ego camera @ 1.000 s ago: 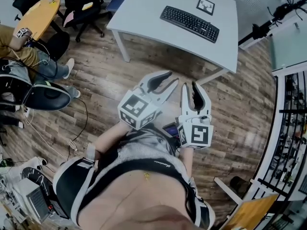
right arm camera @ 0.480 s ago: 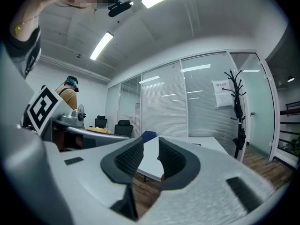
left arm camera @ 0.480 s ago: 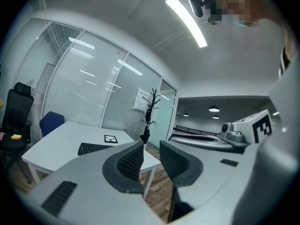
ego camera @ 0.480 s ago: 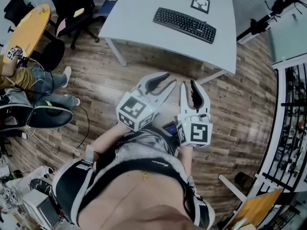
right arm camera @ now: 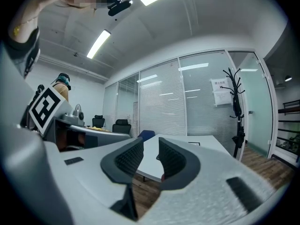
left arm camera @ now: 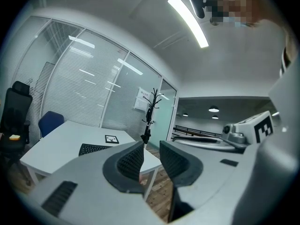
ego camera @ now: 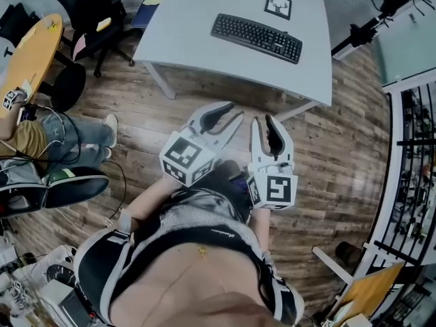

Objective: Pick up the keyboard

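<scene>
Nothing of the pick-up looks done yet: the black keyboard (ego camera: 257,37) lies flat and untouched on the white desk (ego camera: 197,19), so approach, grasp and lift all remain. The left tool (ego camera: 237,110) has its jaws drawn nearly together on nothing. The right tool (ego camera: 263,119), just beside it, is likewise pinched close and empty. Both hang over the wooden floor (ego camera: 340,148), short of the desk's near edge and well apart from the keyboard ahead.

The black keyboard (ego camera: 257,37) lies flat, slightly askew, on the white table (ego camera: 197,12).
</scene>
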{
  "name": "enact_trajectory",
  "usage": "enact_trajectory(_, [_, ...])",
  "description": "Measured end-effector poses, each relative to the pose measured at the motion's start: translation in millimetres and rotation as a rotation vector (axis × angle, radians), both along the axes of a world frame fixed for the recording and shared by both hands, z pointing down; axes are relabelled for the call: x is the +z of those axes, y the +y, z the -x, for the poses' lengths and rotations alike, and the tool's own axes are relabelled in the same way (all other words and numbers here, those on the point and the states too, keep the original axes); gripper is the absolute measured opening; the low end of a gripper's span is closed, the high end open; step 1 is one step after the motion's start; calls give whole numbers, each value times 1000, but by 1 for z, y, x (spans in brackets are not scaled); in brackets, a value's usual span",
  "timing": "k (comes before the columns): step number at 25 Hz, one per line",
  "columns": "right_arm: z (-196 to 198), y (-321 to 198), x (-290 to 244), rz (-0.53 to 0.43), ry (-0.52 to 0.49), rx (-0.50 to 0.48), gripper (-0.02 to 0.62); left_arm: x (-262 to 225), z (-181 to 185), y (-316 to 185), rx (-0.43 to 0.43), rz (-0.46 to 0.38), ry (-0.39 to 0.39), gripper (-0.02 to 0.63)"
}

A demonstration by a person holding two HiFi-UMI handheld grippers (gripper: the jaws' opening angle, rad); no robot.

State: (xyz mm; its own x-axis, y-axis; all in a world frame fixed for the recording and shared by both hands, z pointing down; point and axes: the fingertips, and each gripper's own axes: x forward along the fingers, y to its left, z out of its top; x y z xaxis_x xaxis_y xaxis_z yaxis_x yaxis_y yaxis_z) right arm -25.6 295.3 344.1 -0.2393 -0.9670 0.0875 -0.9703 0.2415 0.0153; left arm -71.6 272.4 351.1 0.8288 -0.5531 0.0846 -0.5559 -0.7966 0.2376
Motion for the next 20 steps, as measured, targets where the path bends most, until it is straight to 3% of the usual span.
enact_trajectory(8, [-15, -10, 0, -6, -3, 24, 104, 3, -14, -10, 11, 7, 8, 95])
enact_trajectory(20, [-33, -64, -2, -7, 12, -22, 107, 6, -40, -59, 3, 6, -6, 95])
